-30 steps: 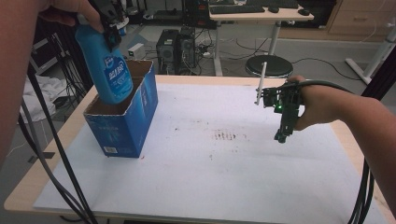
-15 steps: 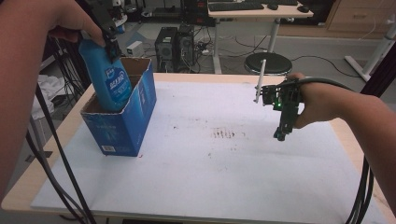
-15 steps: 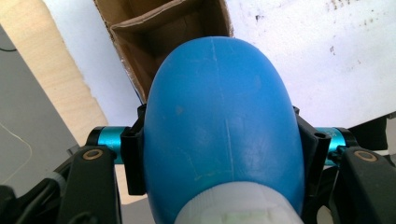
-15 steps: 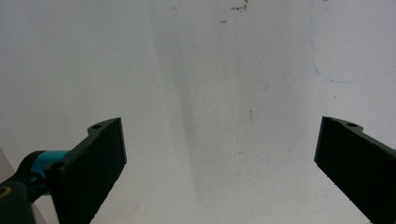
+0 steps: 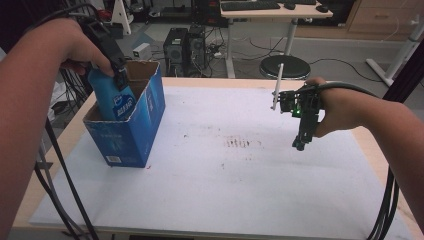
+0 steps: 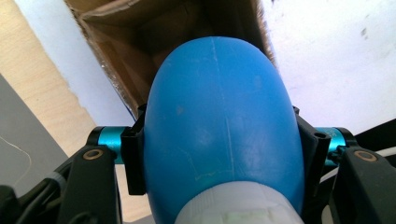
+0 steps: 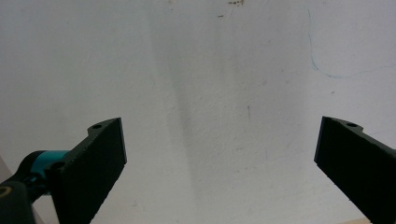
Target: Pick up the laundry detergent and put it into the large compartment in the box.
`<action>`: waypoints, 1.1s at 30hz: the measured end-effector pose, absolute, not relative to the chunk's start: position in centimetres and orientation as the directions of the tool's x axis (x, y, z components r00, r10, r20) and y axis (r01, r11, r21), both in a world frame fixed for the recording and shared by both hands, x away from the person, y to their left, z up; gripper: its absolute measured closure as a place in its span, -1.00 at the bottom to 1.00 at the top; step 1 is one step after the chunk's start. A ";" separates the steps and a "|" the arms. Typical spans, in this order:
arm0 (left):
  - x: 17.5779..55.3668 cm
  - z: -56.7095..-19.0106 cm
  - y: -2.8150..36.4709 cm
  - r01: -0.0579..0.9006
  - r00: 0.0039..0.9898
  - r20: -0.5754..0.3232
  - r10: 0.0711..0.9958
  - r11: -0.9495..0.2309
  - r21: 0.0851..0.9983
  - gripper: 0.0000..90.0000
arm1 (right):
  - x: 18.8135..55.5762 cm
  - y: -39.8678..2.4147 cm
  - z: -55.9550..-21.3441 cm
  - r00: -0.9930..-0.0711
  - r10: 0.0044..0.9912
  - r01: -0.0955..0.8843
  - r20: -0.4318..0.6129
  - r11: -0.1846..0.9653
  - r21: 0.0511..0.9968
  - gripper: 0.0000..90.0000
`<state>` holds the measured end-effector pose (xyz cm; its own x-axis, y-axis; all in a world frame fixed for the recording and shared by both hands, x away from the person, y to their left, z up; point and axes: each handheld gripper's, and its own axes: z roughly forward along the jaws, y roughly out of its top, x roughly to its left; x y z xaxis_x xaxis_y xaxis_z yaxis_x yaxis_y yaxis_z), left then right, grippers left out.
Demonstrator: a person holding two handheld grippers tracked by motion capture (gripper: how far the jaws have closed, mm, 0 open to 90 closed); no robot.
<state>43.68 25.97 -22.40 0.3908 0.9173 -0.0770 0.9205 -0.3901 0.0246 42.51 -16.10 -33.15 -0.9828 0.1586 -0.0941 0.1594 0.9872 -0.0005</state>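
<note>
Blue bottle now lower, partway inside cardboard box.

Even, soft indoor light; the white table glares slightly, the blue bottle is close and blurred, shadows faint.

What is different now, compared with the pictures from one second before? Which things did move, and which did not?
The left gripper has carried the blue bottle downward, so its lower part now sits inside the open blue box; earlier it hung mostly above the rim. The jaws stay shut on the bottle. The right gripper, open above the white tabletop, has kept its place, as has the box.
</note>
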 end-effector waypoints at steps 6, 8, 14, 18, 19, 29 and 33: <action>43.6 -23.8 26.1 0.898 0.440 -0.069 0.895 -0.440 0.018 -0.17 | 42.6 -15.9 -33.2 -0.984 0.151 0.152 -0.093 0.988 -0.004 -0.97; 43.5 -24.4 26.0 0.877 0.480 -0.064 0.875 -0.480 0.016 -0.17 | 42.6 -15.8 -33.3 -0.984 0.154 0.155 -0.092 0.988 -0.006 -0.97; 43.6 -25.6 25.6 0.836 0.547 -0.060 0.835 -0.548 0.005 -0.17 | 42.7 -15.6 -33.5 -0.985 0.148 0.149 -0.091 0.989 -0.006 -0.97; 43.6 -26.5 25.3 0.807 0.589 -0.060 0.806 -0.590 -0.007 -0.17 | 42.8 -15.6 -33.7 -0.984 0.150 0.151 -0.092 0.988 -0.010 -0.97; 43.6 -26.7 25.3 0.801 0.597 -0.060 0.800 -0.599 -0.012 -0.17 | 42.7 -15.6 -33.7 -0.984 0.154 0.156 -0.090 0.988 -0.015 -0.97; 43.6 -28.4 25.0 0.769 0.634 -0.084 0.769 -0.638 -0.039 -0.18 | 42.9 -15.6 -33.8 -0.985 0.147 0.149 -0.092 0.989 -0.018 -0.97; 43.7 -28.9 25.1 0.767 0.636 -0.089 0.766 -0.641 -0.029 -0.18 | 42.9 -15.5 -33.8 -0.984 0.155 0.157 -0.087 0.988 -0.014 -0.97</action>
